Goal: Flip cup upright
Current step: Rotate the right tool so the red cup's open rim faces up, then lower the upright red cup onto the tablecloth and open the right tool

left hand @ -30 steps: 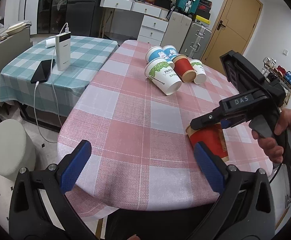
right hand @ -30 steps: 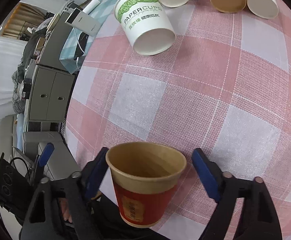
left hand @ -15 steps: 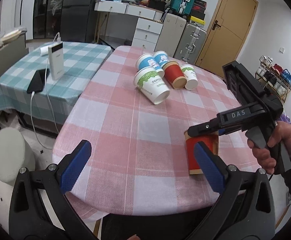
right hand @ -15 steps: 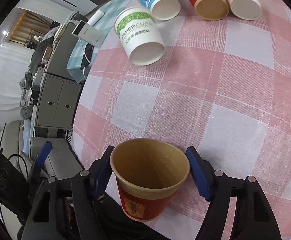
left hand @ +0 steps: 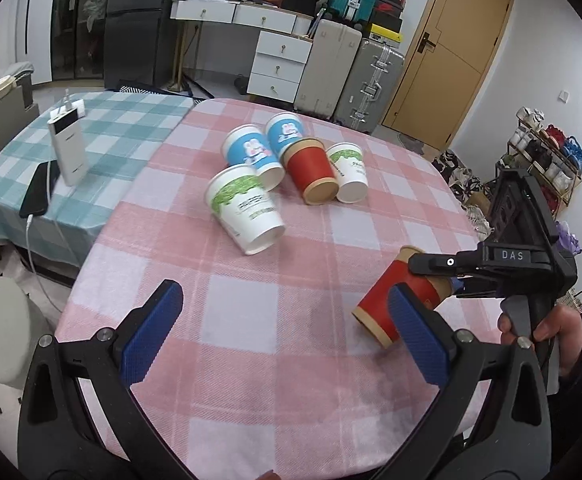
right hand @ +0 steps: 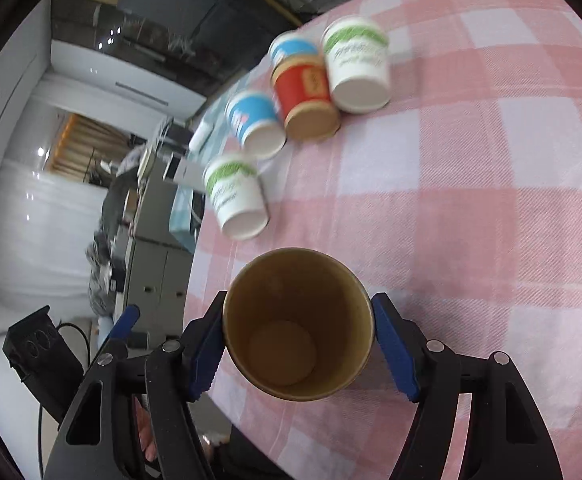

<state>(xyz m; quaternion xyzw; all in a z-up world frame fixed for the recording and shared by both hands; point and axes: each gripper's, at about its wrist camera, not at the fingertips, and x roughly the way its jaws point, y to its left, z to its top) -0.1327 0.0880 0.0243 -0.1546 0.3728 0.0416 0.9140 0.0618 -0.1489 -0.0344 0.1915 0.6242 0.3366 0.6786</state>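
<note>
The red paper cup with a brown rim (left hand: 401, 300), upright half a second ago, now tilts above the pink checked worktop (left hand: 251, 320), clenched in the right claw (right hand: 297, 344). Left claw (left hand: 283, 332) gapes, holding nothing. Uprighting remains incomplete.

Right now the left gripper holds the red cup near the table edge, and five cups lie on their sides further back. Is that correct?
Not quite: the right gripper holds the red cup, as the right wrist view shows. The left gripper is open and empty. Five cups do lie further back.

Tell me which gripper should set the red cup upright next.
Right. The right gripper already clamps the red cup at its rim, holding it tilted just above the tablecloth. The left gripper hangs open and empty.
</note>
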